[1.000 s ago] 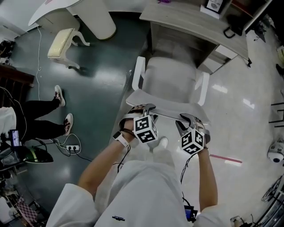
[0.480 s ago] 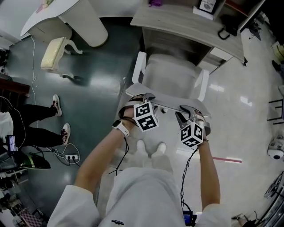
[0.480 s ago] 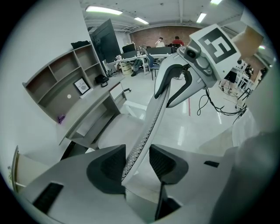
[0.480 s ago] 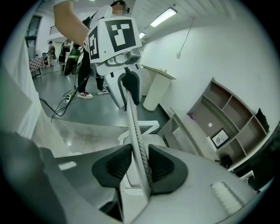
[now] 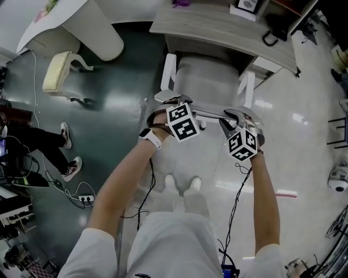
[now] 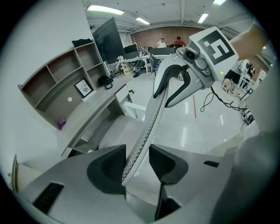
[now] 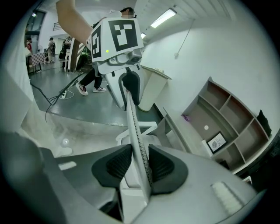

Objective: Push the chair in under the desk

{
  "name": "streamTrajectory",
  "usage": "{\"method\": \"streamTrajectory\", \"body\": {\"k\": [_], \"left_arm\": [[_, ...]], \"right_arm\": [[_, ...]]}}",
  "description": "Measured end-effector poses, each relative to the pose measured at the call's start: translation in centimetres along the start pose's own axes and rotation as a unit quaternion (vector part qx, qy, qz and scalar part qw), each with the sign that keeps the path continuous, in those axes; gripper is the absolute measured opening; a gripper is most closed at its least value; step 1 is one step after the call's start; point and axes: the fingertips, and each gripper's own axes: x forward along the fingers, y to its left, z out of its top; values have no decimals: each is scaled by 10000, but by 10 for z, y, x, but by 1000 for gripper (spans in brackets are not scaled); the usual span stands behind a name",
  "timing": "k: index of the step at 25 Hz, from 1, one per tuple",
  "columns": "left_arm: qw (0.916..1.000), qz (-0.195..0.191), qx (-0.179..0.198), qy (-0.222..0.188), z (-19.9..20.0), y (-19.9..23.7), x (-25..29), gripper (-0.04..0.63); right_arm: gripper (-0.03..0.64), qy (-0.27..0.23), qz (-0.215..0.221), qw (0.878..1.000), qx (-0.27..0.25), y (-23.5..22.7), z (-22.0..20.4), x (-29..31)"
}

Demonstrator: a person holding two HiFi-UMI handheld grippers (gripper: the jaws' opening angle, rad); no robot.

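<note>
A white chair point(image 5: 207, 80) stands with its seat partly under the grey wooden desk point(image 5: 223, 28). Its thin mesh backrest point(image 5: 209, 113) faces me. My left gripper point(image 5: 167, 106) is shut on the backrest's left end, and in the left gripper view point(image 6: 136, 153) the mesh edge point(image 6: 148, 118) runs up between the dark pads point(image 6: 107, 164). At the right end my right gripper point(image 5: 235, 115) is shut on the same backrest; the right gripper view point(image 7: 140, 164) has the edge point(image 7: 133, 122) squeezed between both pads point(image 7: 117, 165). Each gripper shows in the other's view.
A cream stool point(image 5: 60, 73) and a curved white table point(image 5: 92, 27) stand at the left. A person's legs point(image 5: 38, 149), a power strip point(image 5: 84, 200) and cables lie on the dark floor. A framed picture point(image 5: 247, 5) and a black item point(image 5: 272, 32) are on the desk. Shelves point(image 6: 65, 83) rise behind.
The chair has slid forward toward the desk, its seat going further under the top. Both grippers went forward with the backrest, still shut on it.
</note>
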Motion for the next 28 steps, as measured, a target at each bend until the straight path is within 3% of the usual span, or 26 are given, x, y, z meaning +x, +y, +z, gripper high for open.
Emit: {"method": "streamTrajectory", "body": {"k": [8, 17, 24, 28], "left_arm": [[10000, -57, -27, -3, 11, 50, 14, 169], [9991, 362, 75, -199, 18, 97, 27, 170], [9971, 663, 289, -251, 29, 103, 34, 163], [9957, 758, 403, -349, 26, 95, 32, 164]], "right_arm": [[130, -148, -191, 9994, -248, -44, 9, 28], [132, -139, -127, 9996, -191, -83, 16, 59], [135, -22, 276, 9996, 55, -98, 10, 62], [133, -1, 254, 9996, 127, -88, 9, 56]]}}
